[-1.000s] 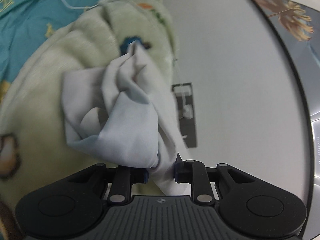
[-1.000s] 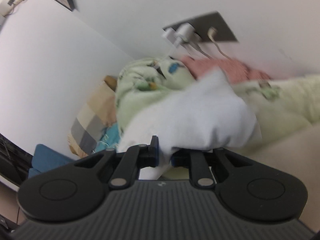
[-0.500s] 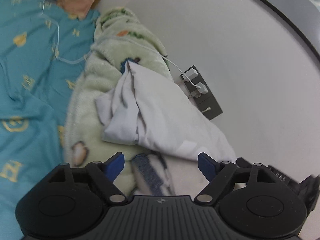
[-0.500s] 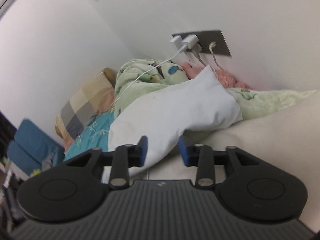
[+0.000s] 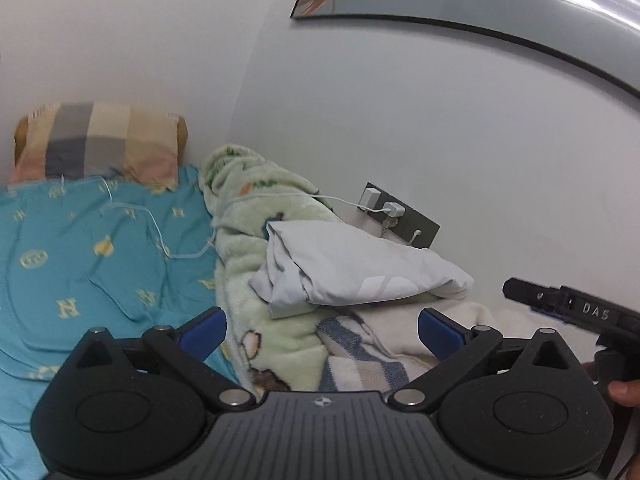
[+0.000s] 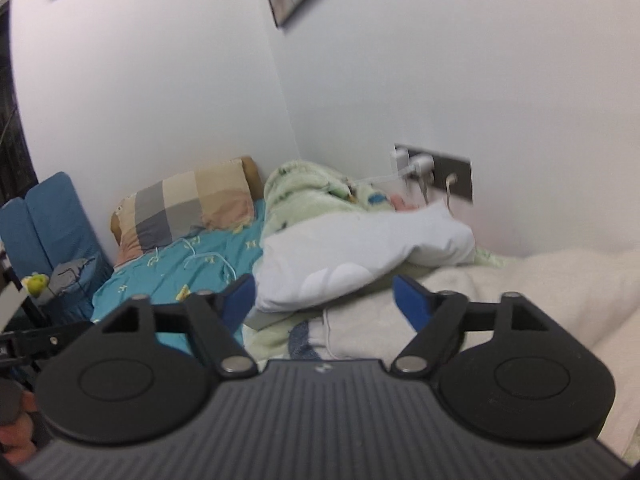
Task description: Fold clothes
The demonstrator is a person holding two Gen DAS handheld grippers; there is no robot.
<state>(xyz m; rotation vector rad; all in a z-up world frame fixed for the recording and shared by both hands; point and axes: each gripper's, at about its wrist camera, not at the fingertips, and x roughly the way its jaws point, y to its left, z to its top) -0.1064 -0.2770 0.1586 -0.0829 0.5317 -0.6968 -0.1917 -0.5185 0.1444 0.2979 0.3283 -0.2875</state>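
A folded white garment [image 5: 360, 268] [image 6: 360, 252] lies on a pale green fleece blanket [image 5: 248, 240] [image 6: 304, 188] beside the wall. My left gripper [image 5: 322, 330] hangs well back from it, jaws still opening, nothing between the blue pads. My right gripper [image 6: 324, 298] is also drawn back, its jaws opening with nothing held. The garment sits free of both. The right gripper's black tip [image 5: 560, 300] shows at the right edge of the left wrist view.
A teal patterned sheet [image 5: 80, 264] covers the bed, with a checked pillow [image 5: 100, 144] at its head. A wall socket [image 5: 400, 220] with white chargers and a trailing cable [image 5: 160, 236] sits behind the garment. A cream blanket [image 6: 540, 292] lies right.
Both grippers let go of the white garment, which now rests on the green blanket. Both pulled back and up from it, their jaws spreading wide, and rolled level.
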